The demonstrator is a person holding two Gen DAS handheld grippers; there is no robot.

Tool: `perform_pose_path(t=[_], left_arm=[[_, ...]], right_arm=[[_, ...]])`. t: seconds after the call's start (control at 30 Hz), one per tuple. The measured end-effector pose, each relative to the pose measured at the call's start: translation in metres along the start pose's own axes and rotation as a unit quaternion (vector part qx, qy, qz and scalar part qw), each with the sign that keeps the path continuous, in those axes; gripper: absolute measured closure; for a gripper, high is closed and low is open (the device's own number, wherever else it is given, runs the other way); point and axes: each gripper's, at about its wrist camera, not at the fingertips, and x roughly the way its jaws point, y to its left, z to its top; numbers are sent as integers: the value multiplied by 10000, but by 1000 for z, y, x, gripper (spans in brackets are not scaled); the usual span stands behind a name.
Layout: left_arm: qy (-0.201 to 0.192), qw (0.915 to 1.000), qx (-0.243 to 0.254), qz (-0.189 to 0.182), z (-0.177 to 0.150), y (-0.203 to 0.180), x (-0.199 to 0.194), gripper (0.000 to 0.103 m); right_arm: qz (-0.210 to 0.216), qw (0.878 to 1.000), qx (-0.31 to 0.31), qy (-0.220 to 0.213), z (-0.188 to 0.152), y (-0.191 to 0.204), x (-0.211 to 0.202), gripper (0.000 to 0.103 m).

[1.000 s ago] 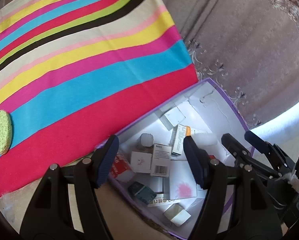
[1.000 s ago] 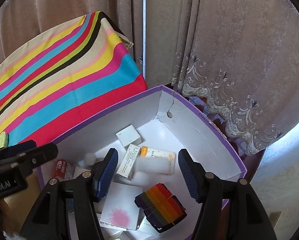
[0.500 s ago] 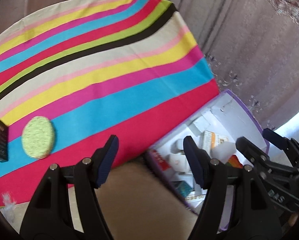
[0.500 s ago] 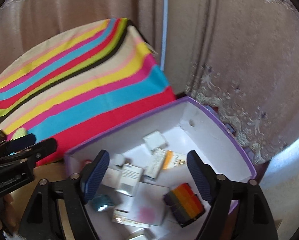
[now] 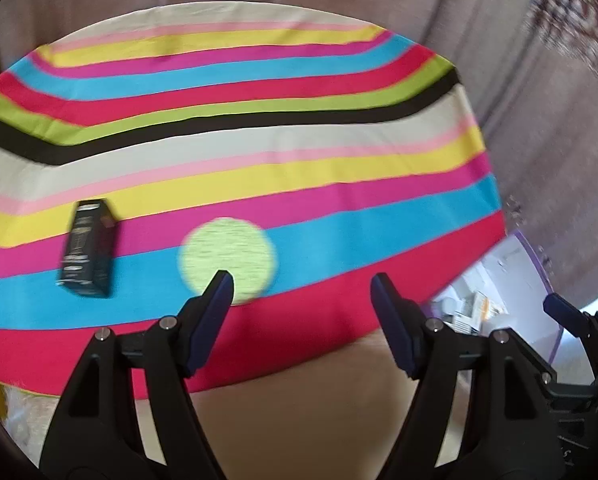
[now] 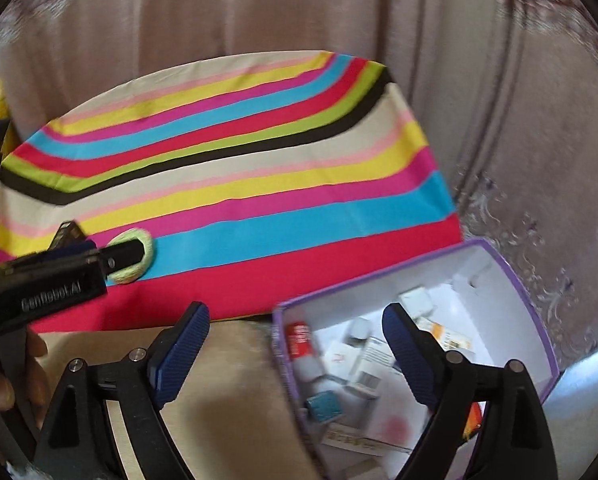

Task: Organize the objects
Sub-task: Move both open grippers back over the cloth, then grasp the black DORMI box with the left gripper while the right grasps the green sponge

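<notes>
A round lime-green sponge pad (image 5: 227, 258) lies on the striped cloth (image 5: 259, 140), with a black box (image 5: 87, 254) to its left. My left gripper (image 5: 301, 286) is open and empty, just short of the pad, its left finger overlapping the pad's near edge. The purple-rimmed white box (image 6: 511, 280) holds several small cartons and a red tube (image 6: 299, 340). My right gripper (image 6: 295, 320) is open and empty, hovering at the box's left wall. In the right wrist view the left gripper (image 6: 127, 254) covers part of the pad (image 6: 139, 258).
Beige curtains (image 6: 519, 120) hang behind and to the right of the table. A tan surface (image 5: 299, 400) runs along the cloth's near edge. The purple box also shows at the right in the left wrist view (image 5: 535, 264).
Both grippers swung left, away from the purple box. The left one went from over the box to facing the green pad and black box. Both stayed open.
</notes>
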Motion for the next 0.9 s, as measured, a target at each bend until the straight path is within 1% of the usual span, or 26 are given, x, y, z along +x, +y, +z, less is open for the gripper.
perform_pose_path(t=[0.07, 0.13, 0.27, 0.37, 0.47, 0.67, 0.8, 0.9], left_arm=[[-23, 9998, -153, 104, 0, 19, -3, 29], [-22, 9992, -337, 216, 0, 41, -6, 29], [1, 9969, -674, 413, -4, 80, -11, 29], [26, 9954, -770, 574, -5, 104, -15, 29], [107, 9945, -735, 735, -2, 120, -10, 29], [251, 9920, -885, 861, 3, 145, 2, 29], [339, 9902, -1064, 837, 6, 157, 15, 29], [416, 9904, -969, 895, 10, 158, 24, 29]], right_arm=[[85, 9999, -114, 9, 1, 13, 0, 14], [347, 9990, -265, 89, 2, 30, 4, 14], [695, 9964, -450, 200, 3, 59, 13, 14], [744, 9951, -607, 245, 8, 80, 21, 14], [750, 9942, -716, 276, 13, 95, 28, 14], [807, 9904, -993, 521, 22, 128, 55, 14], [843, 9878, -1161, 602, 28, 144, 71, 14], [815, 9868, -1208, 701, 33, 153, 85, 14]])
